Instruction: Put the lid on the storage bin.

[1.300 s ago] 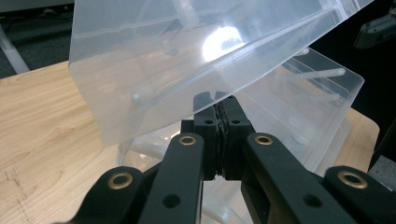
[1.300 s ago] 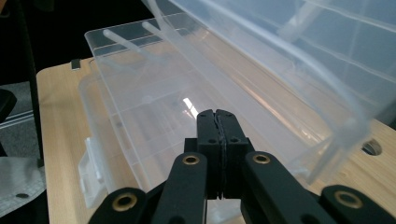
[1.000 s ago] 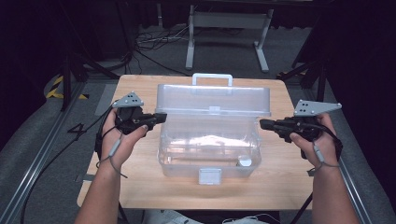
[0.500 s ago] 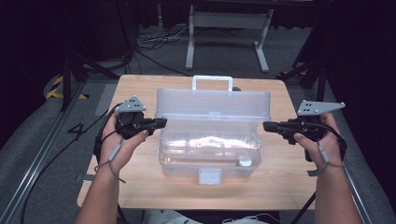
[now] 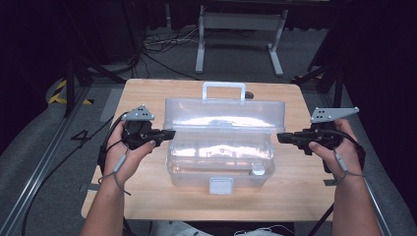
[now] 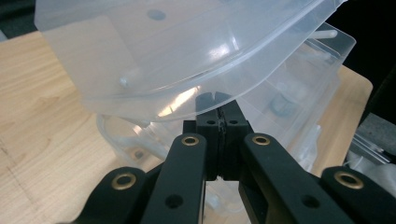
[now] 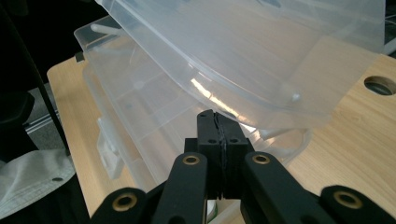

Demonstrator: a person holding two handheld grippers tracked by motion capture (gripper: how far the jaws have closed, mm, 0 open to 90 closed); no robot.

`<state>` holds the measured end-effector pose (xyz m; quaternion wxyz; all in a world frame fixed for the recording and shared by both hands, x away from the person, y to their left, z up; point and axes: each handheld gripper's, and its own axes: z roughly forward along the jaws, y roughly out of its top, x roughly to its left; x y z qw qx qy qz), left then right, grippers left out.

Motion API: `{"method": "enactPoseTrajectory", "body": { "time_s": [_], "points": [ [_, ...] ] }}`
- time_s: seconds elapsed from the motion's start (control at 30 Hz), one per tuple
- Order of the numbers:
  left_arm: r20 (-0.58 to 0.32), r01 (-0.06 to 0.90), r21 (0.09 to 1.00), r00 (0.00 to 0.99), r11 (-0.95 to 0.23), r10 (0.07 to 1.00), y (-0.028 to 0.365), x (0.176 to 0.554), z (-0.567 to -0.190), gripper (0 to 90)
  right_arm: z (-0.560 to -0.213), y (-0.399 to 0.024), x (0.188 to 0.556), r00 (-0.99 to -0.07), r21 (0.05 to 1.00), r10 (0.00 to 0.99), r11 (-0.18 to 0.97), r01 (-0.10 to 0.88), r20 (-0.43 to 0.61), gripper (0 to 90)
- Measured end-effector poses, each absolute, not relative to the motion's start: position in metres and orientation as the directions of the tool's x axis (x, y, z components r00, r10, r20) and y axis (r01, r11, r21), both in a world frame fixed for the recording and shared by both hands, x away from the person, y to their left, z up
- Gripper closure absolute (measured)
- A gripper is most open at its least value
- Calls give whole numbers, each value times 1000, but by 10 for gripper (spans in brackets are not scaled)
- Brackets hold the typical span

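Two grippers flank a clear plastic box [image 5: 220,157] that sits mid-table, its lid [image 5: 224,114] raised toward the far side with the white handle [image 5: 223,92] at the far edge and a latch [image 5: 221,185] on the near wall. We hold the left gripper [image 5: 169,134] at the box's left end, its tips just at the lid's left edge. In the left gripper view its jaws are pressed together, and the lid's rim [image 6: 205,95] lies across their tips; whether the pads pinch that rim or merely sit under it we cannot tell. We hold the right gripper [image 5: 281,138] at the box's right end, close beside the lid's right edge. In the right gripper view its jaws are likewise clenched tight, with the lid's edge [image 7: 224,105] just past the tips and the box body [image 7: 140,121] beyond it to the left; no gap shows between the pads, and contact with the lid is unclear. The wooden table [image 5: 147,98] is bare around the box, with a round hole [image 7: 379,85] near the right gripper's side.
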<state>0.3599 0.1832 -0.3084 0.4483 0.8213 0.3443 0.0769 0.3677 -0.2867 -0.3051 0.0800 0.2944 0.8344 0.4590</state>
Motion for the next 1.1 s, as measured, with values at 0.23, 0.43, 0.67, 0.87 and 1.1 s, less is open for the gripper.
{"method": "enactPoseTrajectory", "body": {
  "time_s": [0.23,0.43,0.67,0.87,1.1],
  "points": [
    [-216,527,771,745,-358,631,183,358,-312,894,-307,-285,368,-811,786,567,432,443,146,898],
    [-216,543,749,742,-380,634,182,356,-313,893,-308,-283,367,-815,760,561,463,456,147,898],
    [-213,553,728,744,-405,634,181,354,-314,893,-309,-282,366,-817,733,557,491,470,151,897],
    [-211,561,709,747,-427,631,180,352,-316,893,-311,-280,366,-818,709,554,514,482,155,897],
    [-219,575,687,747,-445,628,179,351,-318,893,-313,-278,365,-823,683,545,542,490,158,896]
  ]
}}
